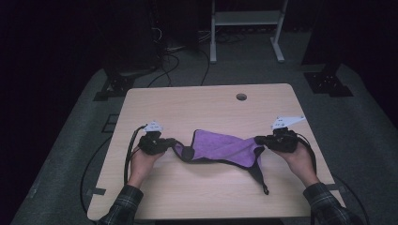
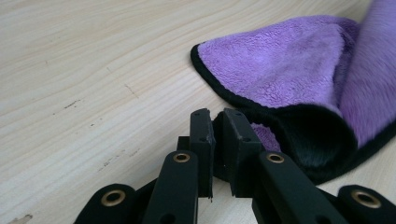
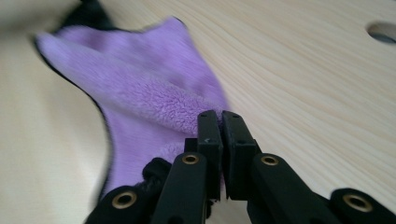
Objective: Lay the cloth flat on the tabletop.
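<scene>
A purple fleece cloth (image 1: 220, 147) with a black border hangs stretched between the two grippers, just above the wooden table (image 1: 211, 103). My left gripper (image 1: 172, 142) is shut on the cloth's left end. In the left gripper view its jaws (image 2: 215, 116) stand nearly together, with the cloth (image 2: 289, 65) folding out to the right. My right gripper (image 1: 257, 139) is shut on the right end. In the right gripper view its jaws (image 3: 219, 116) pinch the cloth (image 3: 154, 93), which spreads away to the left. A black tail of the cloth (image 1: 260, 178) trails on the table toward the front edge.
A round cable hole (image 1: 241, 97) sits near the table's far edge, also seen as the hole (image 3: 383, 31) in the right gripper view. Beyond the table stand a white frame (image 1: 246, 18), black stand bases (image 1: 328, 84) and floor cables (image 1: 173, 61).
</scene>
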Demonstrator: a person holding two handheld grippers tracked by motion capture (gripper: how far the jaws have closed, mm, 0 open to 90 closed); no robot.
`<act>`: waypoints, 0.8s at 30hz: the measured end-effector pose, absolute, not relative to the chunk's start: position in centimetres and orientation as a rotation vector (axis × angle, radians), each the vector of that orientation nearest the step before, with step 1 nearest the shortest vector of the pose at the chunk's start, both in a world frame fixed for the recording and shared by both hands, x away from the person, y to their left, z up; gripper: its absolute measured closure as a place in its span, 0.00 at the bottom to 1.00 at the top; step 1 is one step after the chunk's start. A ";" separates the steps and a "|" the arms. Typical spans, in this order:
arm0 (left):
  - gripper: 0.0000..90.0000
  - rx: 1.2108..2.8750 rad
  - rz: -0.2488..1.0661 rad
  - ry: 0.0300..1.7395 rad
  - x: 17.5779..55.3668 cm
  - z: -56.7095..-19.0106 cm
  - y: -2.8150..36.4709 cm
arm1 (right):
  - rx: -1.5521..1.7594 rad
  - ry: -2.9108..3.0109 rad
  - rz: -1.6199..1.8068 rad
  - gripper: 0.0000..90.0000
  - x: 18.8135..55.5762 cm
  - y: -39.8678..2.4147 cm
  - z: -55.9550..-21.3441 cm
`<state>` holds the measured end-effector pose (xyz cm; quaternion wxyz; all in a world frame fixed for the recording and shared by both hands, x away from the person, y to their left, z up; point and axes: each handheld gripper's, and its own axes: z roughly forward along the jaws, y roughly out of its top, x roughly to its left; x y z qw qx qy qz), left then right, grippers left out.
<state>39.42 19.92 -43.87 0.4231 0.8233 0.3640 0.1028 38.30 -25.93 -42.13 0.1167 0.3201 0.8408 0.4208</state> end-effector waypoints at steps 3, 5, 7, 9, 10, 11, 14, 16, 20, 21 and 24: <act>0.91 2.065 0.251 0.906 39.4 -43.9 19.8 | 0.974 2.459 1.173 0.96 39.5 -26.2 -43.1; 0.91 2.068 0.251 0.901 39.4 -44.0 19.7 | 0.998 2.456 1.134 0.96 40.3 -26.1 -43.9; 0.91 2.070 0.247 0.897 39.4 -44.0 19.6 | 1.011 2.460 1.105 0.95 40.7 -26.0 -44.4; 0.91 2.074 0.245 0.894 39.3 -44.0 19.5 | 1.024 2.469 1.066 0.90 41.0 -25.8 -45.0; 0.91 2.077 0.245 0.893 39.3 -44.1 19.5 | 1.032 2.456 1.053 0.84 40.9 -25.8 -44.9; 0.91 2.077 0.242 0.894 39.3 -44.1 19.5 | 1.038 2.435 1.061 0.81 40.8 -26.0 -44.7; 0.91 2.084 0.241 0.890 39.3 -44.1 19.5 | 1.053 2.368 1.129 0.71 40.1 -26.9 -43.3; 0.91 2.085 0.241 0.890 39.3 -44.1 19.4 | 1.048 2.351 1.149 0.66 39.6 -27.2 -42.7; 0.91 2.087 0.242 0.891 39.3 -44.1 19.4 | 0.969 2.362 1.198 0.61 37.2 -27.3 -41.3; 0.91 2.085 0.242 0.892 39.3 -44.1 19.4 | 0.946 2.370 1.215 0.61 36.6 -27.2 -41.2; 0.91 2.087 0.243 0.891 39.3 -44.1 19.4 | 0.884 2.417 1.202 0.56 35.1 -26.0 -41.5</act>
